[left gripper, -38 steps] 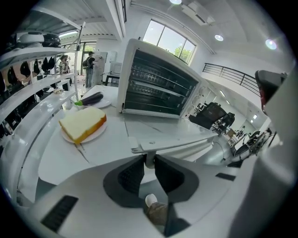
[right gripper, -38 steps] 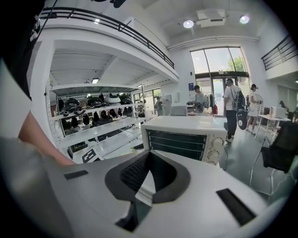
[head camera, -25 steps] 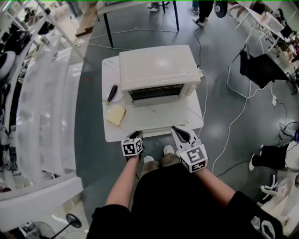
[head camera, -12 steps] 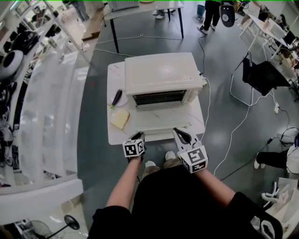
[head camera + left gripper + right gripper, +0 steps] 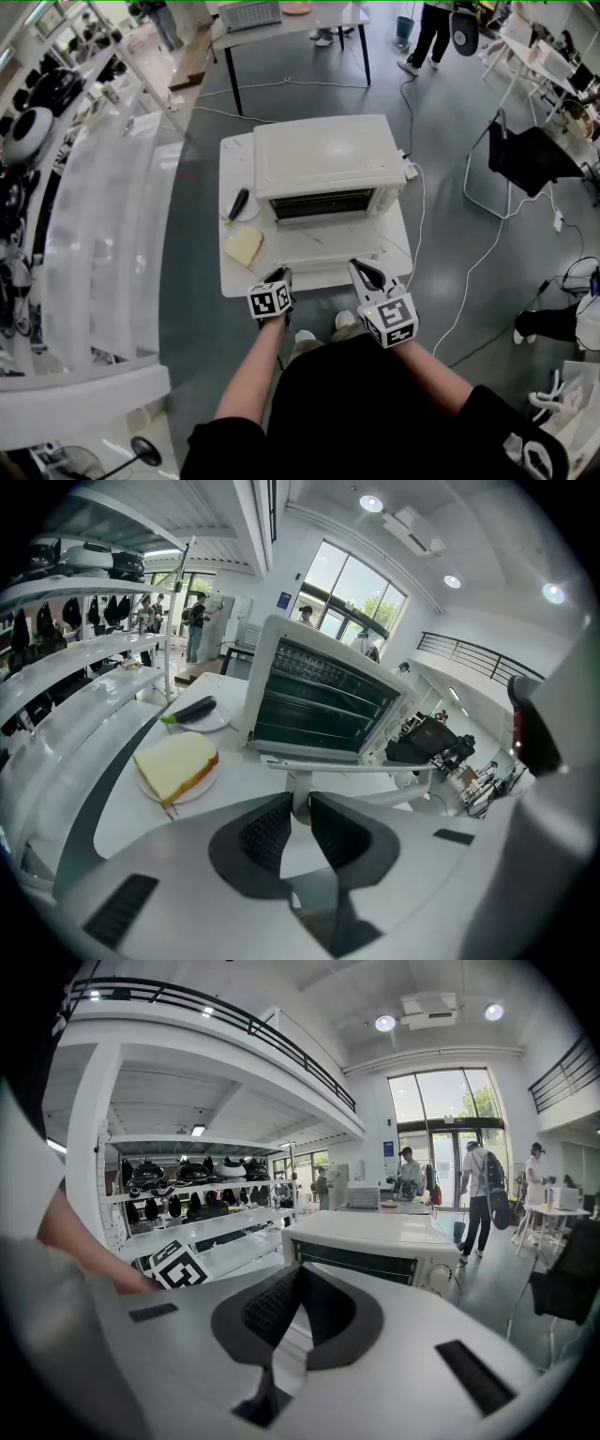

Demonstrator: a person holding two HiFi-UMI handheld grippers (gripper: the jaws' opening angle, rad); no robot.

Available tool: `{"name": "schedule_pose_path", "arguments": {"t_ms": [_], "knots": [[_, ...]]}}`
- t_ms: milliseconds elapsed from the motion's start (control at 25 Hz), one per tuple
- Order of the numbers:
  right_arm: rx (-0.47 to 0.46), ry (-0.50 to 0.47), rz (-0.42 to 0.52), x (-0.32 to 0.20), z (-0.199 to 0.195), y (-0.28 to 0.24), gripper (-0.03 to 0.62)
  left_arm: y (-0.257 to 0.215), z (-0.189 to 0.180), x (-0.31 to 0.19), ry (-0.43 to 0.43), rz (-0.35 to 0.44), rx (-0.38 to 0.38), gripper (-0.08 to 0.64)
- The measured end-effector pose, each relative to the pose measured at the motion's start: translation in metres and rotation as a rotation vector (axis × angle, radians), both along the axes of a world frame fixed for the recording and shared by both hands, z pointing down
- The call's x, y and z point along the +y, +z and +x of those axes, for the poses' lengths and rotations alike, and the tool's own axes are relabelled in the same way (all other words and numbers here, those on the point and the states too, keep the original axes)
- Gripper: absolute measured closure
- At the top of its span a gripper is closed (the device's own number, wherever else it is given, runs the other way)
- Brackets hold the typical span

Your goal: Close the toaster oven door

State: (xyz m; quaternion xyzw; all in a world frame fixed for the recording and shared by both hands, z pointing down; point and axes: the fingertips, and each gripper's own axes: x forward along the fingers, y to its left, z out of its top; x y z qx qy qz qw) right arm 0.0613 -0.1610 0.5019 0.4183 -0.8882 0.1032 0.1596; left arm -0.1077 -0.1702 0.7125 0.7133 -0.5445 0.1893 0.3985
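Observation:
A white toaster oven (image 5: 323, 159) stands on a white table (image 5: 394, 251), its door (image 5: 323, 246) folded down toward me. In the left gripper view the oven's racks (image 5: 319, 700) show through the open mouth. The door's white handle bar (image 5: 375, 767) lies across in front of them. My left gripper (image 5: 278, 275) is at the door's front edge, and its pads (image 5: 267, 832) are shut on the handle's upright post. My right gripper (image 5: 359, 269) hovers just right of it, near the table's front edge. In its own view the right gripper (image 5: 296, 1274) is shut on nothing, facing the oven (image 5: 375, 1241).
A slice of bread on a plate (image 5: 244, 247) and a dark eggplant on a second plate (image 5: 238, 202) lie left of the oven. White cables (image 5: 417, 225) trail off the table's right side. White shelving (image 5: 94, 216) runs along the left, and a black chair (image 5: 525, 155) stands at right.
The head view has shifted, so the table and oven sit lower and nearer in the picture. Both grippers keep their places at the table's front edge, and the left one stays on the handle.

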Motion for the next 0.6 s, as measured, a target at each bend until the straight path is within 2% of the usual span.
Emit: {"name": "schedule_pose_path", "arguments": {"t_ms": [160,600], "knots": [[-0.002,0.007,0.007,-0.004,0.001,-0.002,0.571,-0.011,0.0,-0.007,0.02,0.034,-0.011,0.48],[-0.015,0.003,0.006,-0.013,-0.005,-0.002,0.571,-0.034,-0.001,-0.025,0.009,0.062,-0.011,0.48]]}}
